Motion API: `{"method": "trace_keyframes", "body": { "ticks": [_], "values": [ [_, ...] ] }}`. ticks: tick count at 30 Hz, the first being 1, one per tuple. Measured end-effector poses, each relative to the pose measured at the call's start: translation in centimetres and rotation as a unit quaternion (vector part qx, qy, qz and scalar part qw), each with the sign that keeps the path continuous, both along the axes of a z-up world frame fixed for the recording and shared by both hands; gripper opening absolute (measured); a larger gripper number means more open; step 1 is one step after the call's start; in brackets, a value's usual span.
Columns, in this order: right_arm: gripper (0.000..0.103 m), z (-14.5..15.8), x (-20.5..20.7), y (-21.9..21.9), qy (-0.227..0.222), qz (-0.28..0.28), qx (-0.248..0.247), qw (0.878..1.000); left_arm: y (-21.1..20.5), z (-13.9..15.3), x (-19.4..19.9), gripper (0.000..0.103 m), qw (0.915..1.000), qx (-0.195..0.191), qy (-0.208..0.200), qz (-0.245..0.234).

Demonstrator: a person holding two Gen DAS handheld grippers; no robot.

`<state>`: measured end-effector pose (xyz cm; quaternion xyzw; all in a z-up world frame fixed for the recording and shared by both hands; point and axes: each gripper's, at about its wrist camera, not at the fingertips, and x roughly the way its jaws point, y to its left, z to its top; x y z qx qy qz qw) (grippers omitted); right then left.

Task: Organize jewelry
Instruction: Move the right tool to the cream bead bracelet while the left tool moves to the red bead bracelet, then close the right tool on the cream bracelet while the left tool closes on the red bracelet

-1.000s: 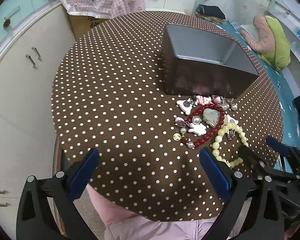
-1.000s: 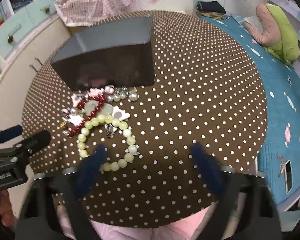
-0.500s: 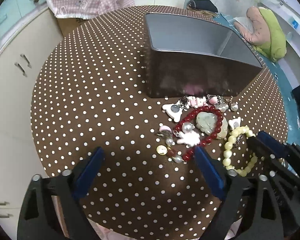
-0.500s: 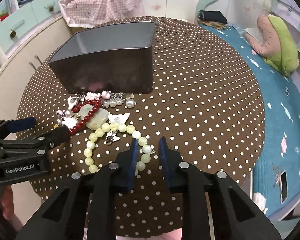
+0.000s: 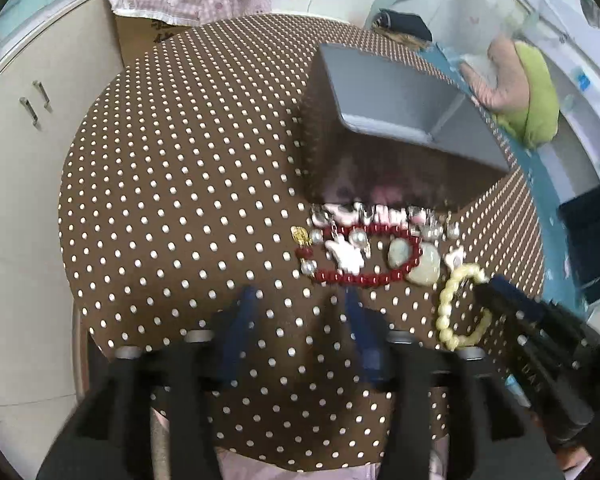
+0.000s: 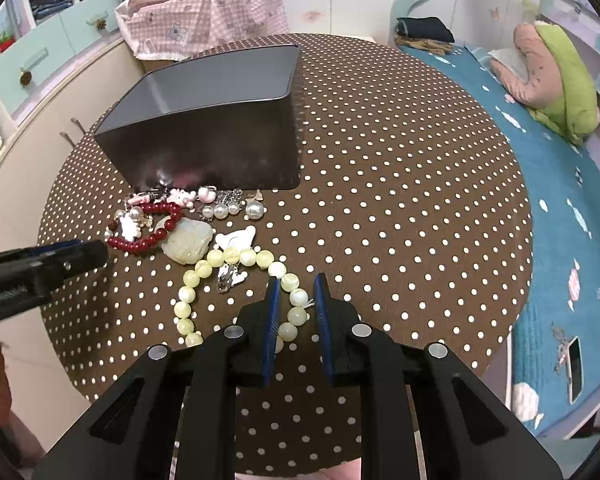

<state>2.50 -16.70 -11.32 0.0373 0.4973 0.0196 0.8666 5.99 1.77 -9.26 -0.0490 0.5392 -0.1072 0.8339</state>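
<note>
right tongs (image 6: 296, 284) black plastic, blue pads (image 6: 271, 320), round silver screws, left tongs (image 5: 300, 300) same black frame, blue pads, motion-blurred

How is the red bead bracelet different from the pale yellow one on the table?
The red bracelet has small, dark, glossy beads; the pale yellow bracelet has bigger, milky beads in a wider loop. The red one lies among charms near the grey box; the yellow one lies nearer the table edge, a few beads between the fingers of the right hand-held gripper. Both rest on the dotted tablecloth.
</note>
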Motion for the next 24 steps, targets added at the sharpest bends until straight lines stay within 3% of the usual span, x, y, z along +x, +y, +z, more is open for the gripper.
{"method": "trace_keyframes", "body": {
  "ticks": [2,6,8,10,12,13,18,24],
  "values": [
    [0.018,0.0,-0.1,-0.1,0.000,0.001,-0.002,1.000,0.0,-0.1,0.6,0.051,0.9994,0.031,-0.010,0.013],
    [0.018,0.0,0.0,-0.2,0.000,0.001,-0.002,1.000,-1.1,-0.6,1.7,0.053,0.9986,0.048,-0.020,0.013],
    [0.018,0.0,0.0,-0.2,0.000,0.002,-0.002,1.000,-2.0,-0.8,2.0,0.049,0.9977,0.063,-0.026,0.004],
    [0.018,0.0,0.0,-0.1,0.000,0.002,-0.003,1.000,-3.0,-1.2,1.8,0.038,0.9940,0.101,-0.042,-0.002],
    [0.018,0.0,0.1,-0.1,-0.001,0.002,-0.005,1.000,-4.1,-1.2,1.5,0.014,0.9933,0.103,-0.050,-0.019],
    [0.018,0.0,0.1,0.0,-0.001,0.003,-0.006,1.000,-4.3,-1.1,1.5,0.008,0.9930,0.105,-0.049,-0.022],
    [0.013,0.1,0.4,-0.1,-0.004,0.001,-0.001,1.000,-3.8,-0.9,0.1,0.007,0.9952,0.085,-0.038,-0.030],
    [0.010,1.0,0.5,-0.5,-0.020,0.002,0.004,1.000,-1.8,1.0,-0.6,0.007,0.9965,0.059,-0.052,-0.029]
  ]
}}
